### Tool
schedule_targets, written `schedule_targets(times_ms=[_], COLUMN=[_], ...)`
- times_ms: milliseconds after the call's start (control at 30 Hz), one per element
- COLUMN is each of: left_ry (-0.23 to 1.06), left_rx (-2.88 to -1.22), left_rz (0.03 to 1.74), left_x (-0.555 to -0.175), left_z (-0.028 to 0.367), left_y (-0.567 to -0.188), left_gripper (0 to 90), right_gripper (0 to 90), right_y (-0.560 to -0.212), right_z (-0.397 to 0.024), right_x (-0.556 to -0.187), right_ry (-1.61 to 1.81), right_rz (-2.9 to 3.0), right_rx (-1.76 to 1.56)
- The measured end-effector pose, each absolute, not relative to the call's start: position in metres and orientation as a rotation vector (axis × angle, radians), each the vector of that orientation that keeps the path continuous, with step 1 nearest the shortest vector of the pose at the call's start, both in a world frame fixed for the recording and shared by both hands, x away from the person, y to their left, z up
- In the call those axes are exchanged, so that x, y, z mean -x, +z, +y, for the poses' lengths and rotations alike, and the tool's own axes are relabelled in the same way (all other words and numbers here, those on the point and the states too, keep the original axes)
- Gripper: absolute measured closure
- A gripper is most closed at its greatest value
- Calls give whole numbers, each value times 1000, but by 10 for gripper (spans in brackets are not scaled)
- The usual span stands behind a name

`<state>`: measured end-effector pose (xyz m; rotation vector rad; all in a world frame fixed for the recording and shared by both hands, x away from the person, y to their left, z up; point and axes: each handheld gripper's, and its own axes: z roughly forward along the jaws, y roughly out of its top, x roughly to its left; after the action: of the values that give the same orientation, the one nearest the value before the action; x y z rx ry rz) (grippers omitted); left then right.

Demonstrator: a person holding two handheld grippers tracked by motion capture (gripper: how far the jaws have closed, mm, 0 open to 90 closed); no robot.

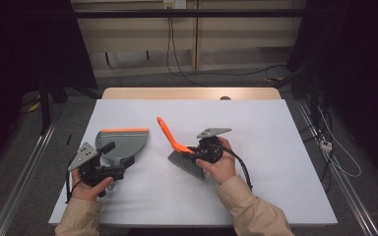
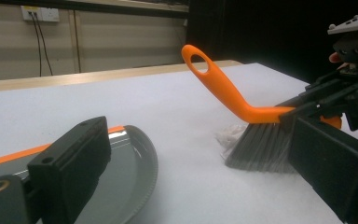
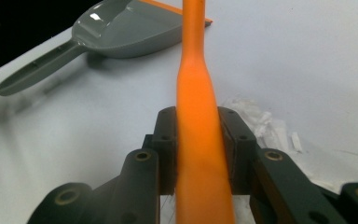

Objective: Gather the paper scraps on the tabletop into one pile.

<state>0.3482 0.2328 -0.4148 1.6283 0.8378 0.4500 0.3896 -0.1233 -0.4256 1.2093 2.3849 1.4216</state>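
High view: 2 forearms in beige sleeves come in from the bottom edge. The left hand (image 1: 91, 184) rests low on the table (image 1: 256, 123), with the left gripper (image 1: 112, 160) pointing up and to the right at the handle end of a grey dustpan (image 1: 123, 142). Whether its tongs are together or apart, or pressing on the handle, I cannot tell. The dustpan lies flat, its orange-edged lip facing away from the person. The right hand (image 1: 221, 164) sits near the table's middle, its right gripper (image 1: 197, 152) pointing left and clamped on a brush (image 1: 179, 147). The brush's orange handle slants up and away to the left; its grey bristles rest on the table, just right of the dustpan. The tabletop is pale white; beyond it lie a grey floor, cables and a beige wall.

Left gripper view: 1 black tong stands over the dustpan's rim (image 2: 144, 158). The brush (image 2: 233, 100) has its bristles down beside a small heap of white paper scraps (image 2: 230, 135).

Right gripper view: the 2 tongs are clamped on the orange handle (image 3: 198, 140) from both sides. The dustpan (image 3: 121, 30) lies ahead to the left and white scraps (image 3: 265, 126) to the right.
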Motion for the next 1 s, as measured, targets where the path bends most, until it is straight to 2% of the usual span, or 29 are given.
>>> schedule_targets(times_ms=[400, 700, 1000], left_ry=[451, 444, 439], left_rx=[-1640, -1634, -1638], left_rz=[837, 839, 840], left_x=[-349, -348, -349], left_z=[231, 231, 231], left_y=[-416, -416, -417], left_gripper=[57, 57, 57], right_gripper=[716, 717, 717], right_y=[-407, -429, -428], right_z=[-122, -114, -128], right_x=[-387, -384, -403], right_ry=[1500, 1495, 1440], right_rz=[2369, 2422, 2334], right_rx=[-1131, -1117, -1202])
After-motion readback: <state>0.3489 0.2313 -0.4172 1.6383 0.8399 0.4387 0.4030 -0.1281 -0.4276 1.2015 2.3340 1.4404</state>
